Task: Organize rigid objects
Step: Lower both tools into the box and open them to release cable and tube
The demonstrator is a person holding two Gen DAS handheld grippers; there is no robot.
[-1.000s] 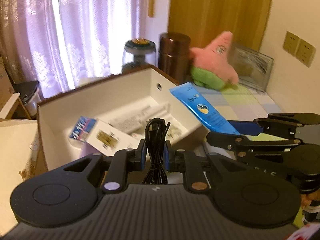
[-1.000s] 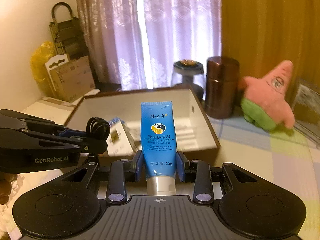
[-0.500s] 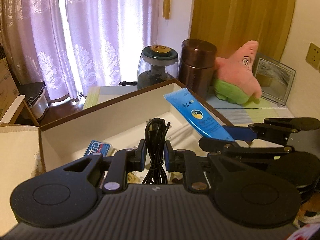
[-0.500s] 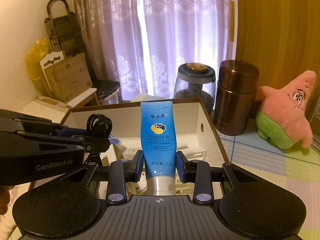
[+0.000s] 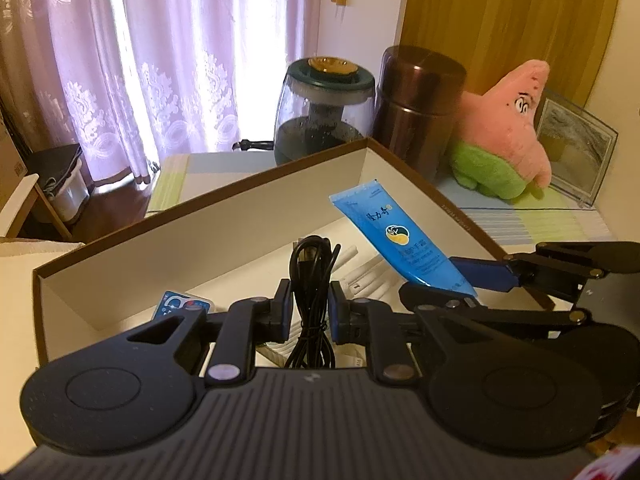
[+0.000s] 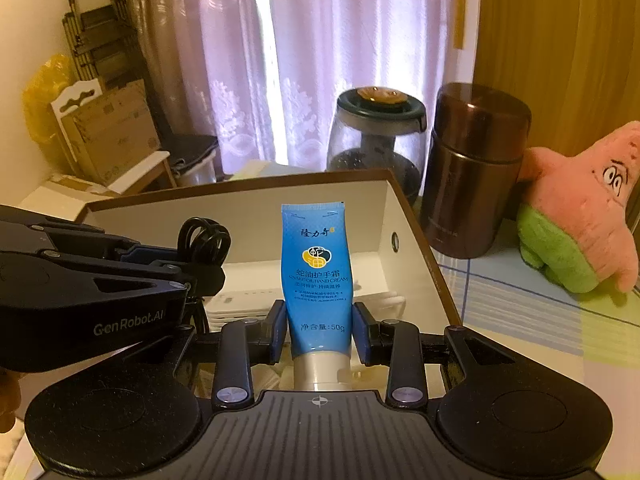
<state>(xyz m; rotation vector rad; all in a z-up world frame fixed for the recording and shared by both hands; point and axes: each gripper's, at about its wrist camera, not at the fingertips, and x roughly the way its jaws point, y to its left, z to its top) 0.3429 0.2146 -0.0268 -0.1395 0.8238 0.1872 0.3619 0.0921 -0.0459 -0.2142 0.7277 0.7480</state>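
Note:
My left gripper [image 5: 309,312] is shut on a coiled black cable [image 5: 312,276] and holds it over the open white box [image 5: 192,240] with brown rims. My right gripper [image 6: 319,328] is shut on a blue hand cream tube [image 6: 316,276], cap towards me, also over the box [image 6: 404,216]. The tube [image 5: 396,240] and right gripper [image 5: 476,276] show at the right of the left wrist view. The left gripper [image 6: 200,268] and cable [image 6: 204,240] show at the left of the right wrist view. White items and a small blue pack [image 5: 180,304] lie in the box.
Behind the box stand a glass jar [image 5: 324,108] and a brown metal canister [image 5: 420,104]. A pink star plush toy [image 5: 504,136] and a glass frame [image 5: 572,152] are at the right. Cardboard boxes [image 6: 112,132] stand at the far left by the curtain.
Both grippers have come closer over the box and tipped upward, still holding the cable and the tube. The box's contents are now mostly hidden beneath them.

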